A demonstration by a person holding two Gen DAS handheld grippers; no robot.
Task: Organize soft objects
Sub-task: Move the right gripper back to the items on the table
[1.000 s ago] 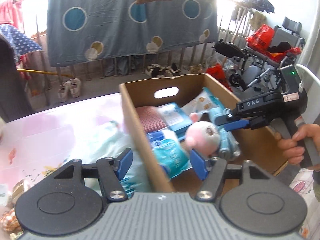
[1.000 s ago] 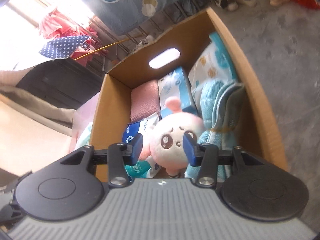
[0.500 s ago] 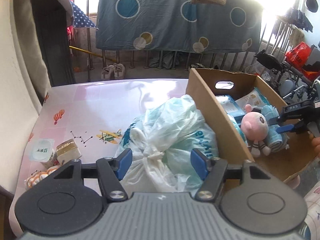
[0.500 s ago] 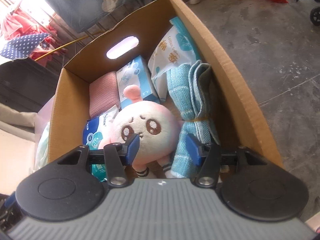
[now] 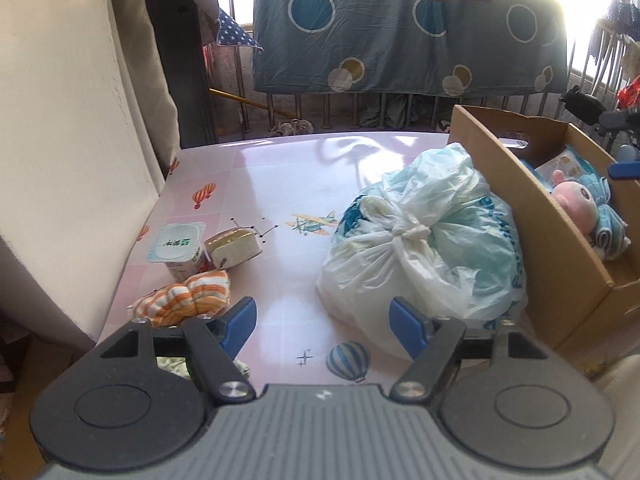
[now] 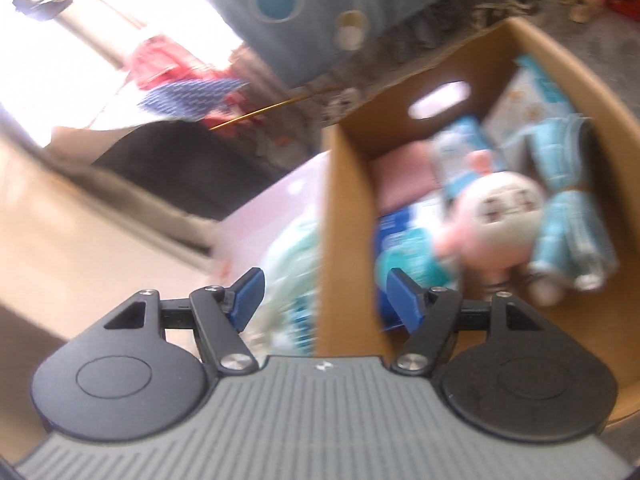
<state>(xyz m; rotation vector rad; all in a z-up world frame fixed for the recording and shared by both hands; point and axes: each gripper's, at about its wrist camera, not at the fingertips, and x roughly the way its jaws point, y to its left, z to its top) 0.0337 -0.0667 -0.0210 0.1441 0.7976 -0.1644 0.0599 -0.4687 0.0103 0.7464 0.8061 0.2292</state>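
A: Step in hand: a reach for the next soft thing. The left tongs [image 5: 322,322] stand open and empty over the pink printed tabletop [image 5: 280,184]; their jaws have just been opening.

B: And the right tongs [image 6: 322,294]?

A: Also open with nothing between them, jaws just widened, above the near wall of the brown cardboard box [image 6: 348,216]. The round pink plush toy [image 6: 508,216] lies loose inside the box beside a rolled pale-blue towel [image 6: 568,208], though blur makes the contact between them hard to judge.

B: Next move?

A: Likely the orange-and-white striped cloth bundle [image 5: 188,296], crumpled just beyond the left finger, or the knotted white plastic bag [image 5: 420,240] slumped against the box. Either calls for lowering, straddling, then a gentle squeeze.
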